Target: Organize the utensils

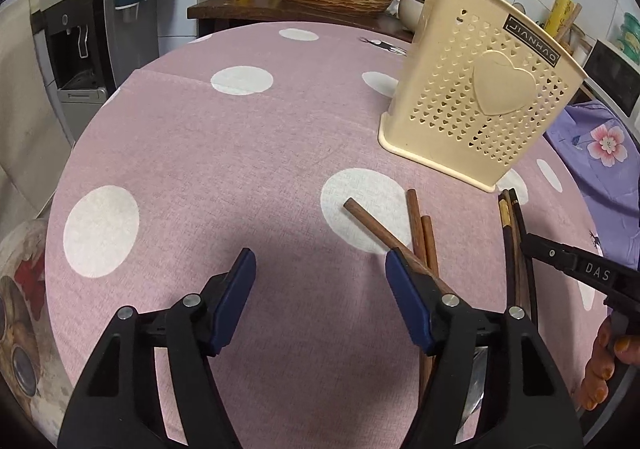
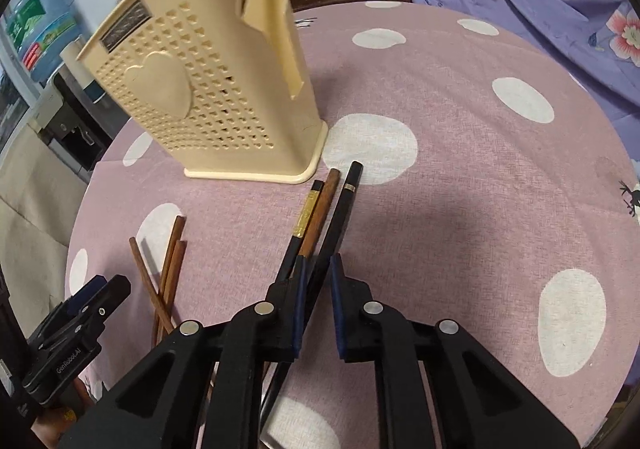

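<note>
Nearest, the right gripper (image 2: 318,269) is clenched down on a black chopstick (image 2: 344,201), its blue pads almost together around the shaft. Just left of it lie a second black chopstick with a gold band (image 2: 306,215) and a brown one (image 2: 322,205), side by side on the bench (image 2: 460,177). The left gripper (image 1: 320,269) hangs released, nothing between its pads (image 1: 240,285); three brown chopsticks (image 1: 418,233) lie crossed right beside its right finger. Farther back, the cream perforated holder (image 1: 480,97) stands upright on the pink spotted cloth.
</note>
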Available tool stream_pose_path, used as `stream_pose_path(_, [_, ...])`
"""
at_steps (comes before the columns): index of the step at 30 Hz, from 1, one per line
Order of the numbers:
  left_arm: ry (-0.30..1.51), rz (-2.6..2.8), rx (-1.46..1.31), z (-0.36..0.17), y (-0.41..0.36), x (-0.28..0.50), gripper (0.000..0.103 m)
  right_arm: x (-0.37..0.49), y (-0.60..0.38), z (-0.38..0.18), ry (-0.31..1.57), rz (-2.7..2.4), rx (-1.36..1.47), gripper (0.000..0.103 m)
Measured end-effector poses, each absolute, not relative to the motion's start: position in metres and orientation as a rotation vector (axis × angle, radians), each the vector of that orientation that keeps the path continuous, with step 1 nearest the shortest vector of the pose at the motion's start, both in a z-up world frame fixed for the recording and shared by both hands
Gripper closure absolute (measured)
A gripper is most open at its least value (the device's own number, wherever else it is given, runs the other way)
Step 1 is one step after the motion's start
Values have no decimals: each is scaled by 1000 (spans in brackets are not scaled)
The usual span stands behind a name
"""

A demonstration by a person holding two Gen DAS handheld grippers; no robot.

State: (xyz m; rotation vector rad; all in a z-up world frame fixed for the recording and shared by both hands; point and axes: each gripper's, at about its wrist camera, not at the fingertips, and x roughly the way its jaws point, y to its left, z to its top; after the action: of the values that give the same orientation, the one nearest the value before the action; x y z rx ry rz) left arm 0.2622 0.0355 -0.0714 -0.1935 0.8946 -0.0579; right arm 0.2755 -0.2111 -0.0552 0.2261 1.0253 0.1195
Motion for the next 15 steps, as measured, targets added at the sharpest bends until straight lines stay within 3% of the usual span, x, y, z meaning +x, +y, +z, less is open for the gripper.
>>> stream_pose_path(15, [928, -65, -261, -64, 27, 294, 36, 304, -212, -56, 1062, 67, 235, 91])
